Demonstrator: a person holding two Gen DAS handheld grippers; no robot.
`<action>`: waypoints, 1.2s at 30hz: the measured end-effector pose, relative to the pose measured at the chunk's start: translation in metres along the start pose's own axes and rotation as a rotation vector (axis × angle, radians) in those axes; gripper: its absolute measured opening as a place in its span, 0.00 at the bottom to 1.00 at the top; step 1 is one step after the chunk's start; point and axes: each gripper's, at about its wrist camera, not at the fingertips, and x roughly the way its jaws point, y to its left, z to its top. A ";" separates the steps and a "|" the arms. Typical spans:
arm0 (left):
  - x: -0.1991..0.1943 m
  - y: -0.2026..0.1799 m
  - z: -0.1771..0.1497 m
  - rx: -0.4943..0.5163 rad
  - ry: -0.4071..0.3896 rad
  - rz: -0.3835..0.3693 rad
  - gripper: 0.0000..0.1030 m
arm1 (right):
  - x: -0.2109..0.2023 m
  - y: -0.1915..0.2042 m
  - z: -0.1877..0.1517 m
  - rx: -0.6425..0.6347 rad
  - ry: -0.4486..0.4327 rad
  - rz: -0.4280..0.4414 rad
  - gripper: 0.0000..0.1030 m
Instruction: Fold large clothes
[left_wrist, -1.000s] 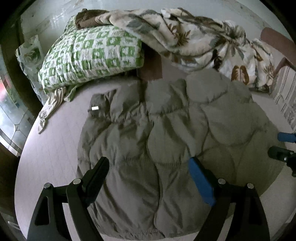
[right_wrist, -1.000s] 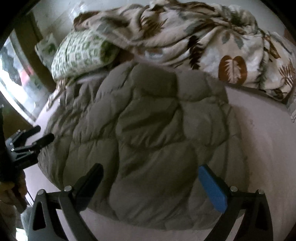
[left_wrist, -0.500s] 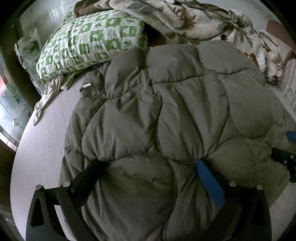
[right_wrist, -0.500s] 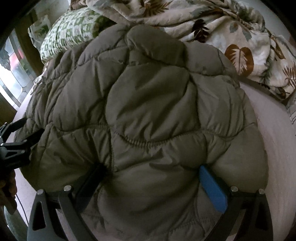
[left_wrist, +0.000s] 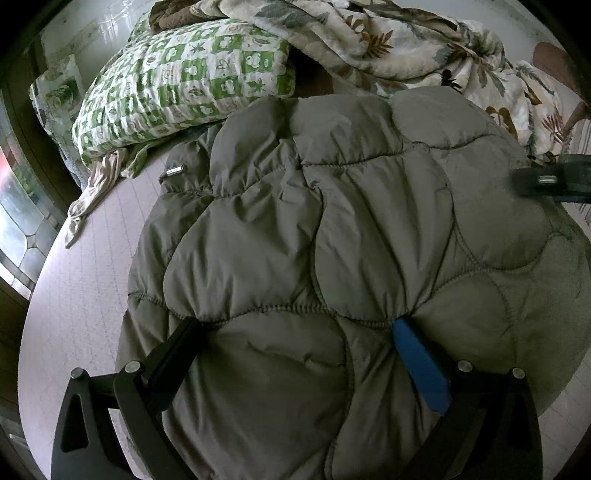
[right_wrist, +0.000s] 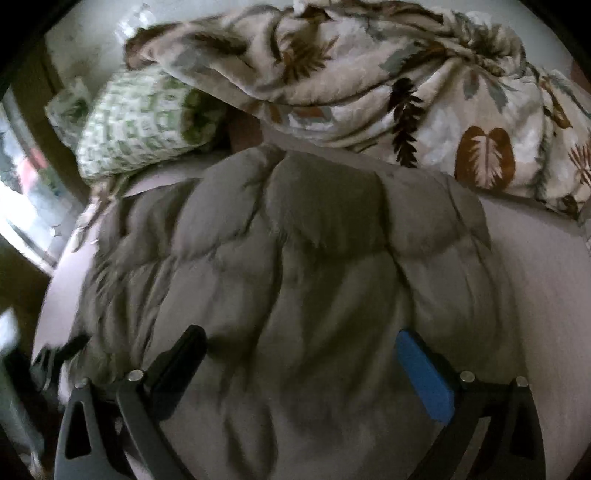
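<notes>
1. While the grey quilted jacket (left_wrist: 332, 240) lies in a puffy bundle on the pale bed sheet (left_wrist: 85, 280), the left gripper (left_wrist: 295, 332) rests on it, jaws wide, gripping nothing
2. Hovering above, the right gripper (right_wrist: 299, 347) is spread open and empty too
3. Judging by this, a fold is just laid; next comes pressing flat or taking a fresh edge

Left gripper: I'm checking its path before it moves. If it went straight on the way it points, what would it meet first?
Most likely the grey quilted jacket: the left gripper stands open right over it, apparently pressing into it already.
</notes>
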 end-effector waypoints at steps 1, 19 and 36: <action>0.000 0.000 0.000 0.002 -0.001 -0.002 1.00 | 0.013 -0.002 0.004 0.002 0.038 -0.024 1.00; -0.040 0.034 0.004 -0.031 -0.018 0.013 1.00 | -0.052 -0.066 -0.035 -0.008 0.012 -0.065 1.00; -0.047 0.094 0.009 -0.142 0.052 -0.035 1.00 | -0.071 -0.147 -0.064 0.081 0.086 -0.037 1.00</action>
